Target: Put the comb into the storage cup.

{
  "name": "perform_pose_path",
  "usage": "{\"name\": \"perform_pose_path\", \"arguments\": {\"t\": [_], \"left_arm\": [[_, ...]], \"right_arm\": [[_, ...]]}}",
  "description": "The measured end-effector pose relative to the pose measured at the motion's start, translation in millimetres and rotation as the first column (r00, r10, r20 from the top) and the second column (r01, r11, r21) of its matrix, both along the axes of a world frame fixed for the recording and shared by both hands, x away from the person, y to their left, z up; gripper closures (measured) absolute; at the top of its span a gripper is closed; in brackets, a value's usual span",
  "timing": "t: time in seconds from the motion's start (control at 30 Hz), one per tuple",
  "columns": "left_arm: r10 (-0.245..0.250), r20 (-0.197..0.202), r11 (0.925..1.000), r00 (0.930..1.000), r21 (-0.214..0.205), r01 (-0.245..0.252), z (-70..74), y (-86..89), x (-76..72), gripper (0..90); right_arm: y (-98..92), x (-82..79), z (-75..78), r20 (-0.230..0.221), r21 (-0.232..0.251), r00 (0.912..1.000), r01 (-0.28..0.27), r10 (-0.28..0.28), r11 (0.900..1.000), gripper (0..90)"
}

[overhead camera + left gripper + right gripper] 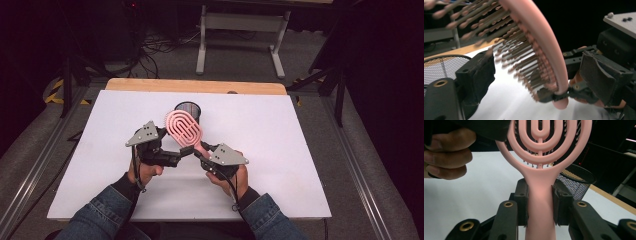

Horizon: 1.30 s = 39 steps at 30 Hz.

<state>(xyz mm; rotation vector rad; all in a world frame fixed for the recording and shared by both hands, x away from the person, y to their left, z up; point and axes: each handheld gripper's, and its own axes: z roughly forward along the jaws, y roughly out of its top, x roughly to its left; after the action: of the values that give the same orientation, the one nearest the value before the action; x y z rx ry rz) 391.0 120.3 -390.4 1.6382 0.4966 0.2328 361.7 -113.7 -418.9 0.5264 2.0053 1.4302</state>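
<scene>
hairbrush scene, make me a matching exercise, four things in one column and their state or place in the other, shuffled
Things:
1. pink hairbrush
2. mesh cup
3. right claw
4. left claw

States or places:
A. open, its pads apart on either side of the brush head
B. standing on the white board, just behind the brush head
C. shut on the handle
D. held up off the board, bristles turned toward the person's left

Pairs: 1-D, 2-B, 3-C, 4-A

High view overhead, tongs views close, sharing brush point(183, 127)
</scene>
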Motion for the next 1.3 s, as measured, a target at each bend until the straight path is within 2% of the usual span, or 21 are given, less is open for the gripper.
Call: {"name": "perform_pose_path", "arguments": {"t": [0.27,0.37,0.53,0.73,1.07,1.2,1.3], "left_arm": [[0.026,0.002,0.9991,0.9997,-0.034,-0.026,1.0,-2.9,-0.7,25.5],[0.038,0.006,0.998,0.9993,-0.05,-0.038,1.9,-1.5,-2.2,32.1],[0.053,0.002,0.9972,0.9986,-0.053,-0.053,1.3,0.9,-1.4,45.6],[0.03,0.01,0.9978,0.9995,-0.06,-0.029,1.1,2.2,-1.4,58.6],[0.003,0.026,0.9983,0.9997,-0.059,-0.001,1.6,0.3,-3.9,60.5],[-0.007,0.045,0.9992,0.999,-0.038,0.009,4.8,-4.2,-5.5,61.4],[-0.009,0.045,0.999,0.9989,-0.044,0.011,6.5,-5.0,-5.1,61.7]], "right_arm": [[6.7,-2.2,-4.2,0.006,-0.024,1.0,-0.003,0.003,0.9997,69.9],[7.2,-2.0,-4.9,0.005,-0.027,1.0,-0.003,0.004,0.9996,69.9],[8.3,-1.8,-5.7,0.004,-0.039,1.0,0.001,-0.001,0.9993,69.9],[10.7,-1.7,-7.9,0.006,-0.062,0.9999,0.01,-0.009,0.9981,70.3],[12.1,-2.0,-8.6,0.01,-0.072,0.9997,0.022,-0.021,0.9971,70.4],[11.2,-1.3,-8.4,0.005,-0.066,0.9997,0.026,-0.026,0.9975,70.3],[10.2,-1.2,-7.8,0.001,-0.057,0.9997,0.024,-0.024,0.9981,69.8]]}}
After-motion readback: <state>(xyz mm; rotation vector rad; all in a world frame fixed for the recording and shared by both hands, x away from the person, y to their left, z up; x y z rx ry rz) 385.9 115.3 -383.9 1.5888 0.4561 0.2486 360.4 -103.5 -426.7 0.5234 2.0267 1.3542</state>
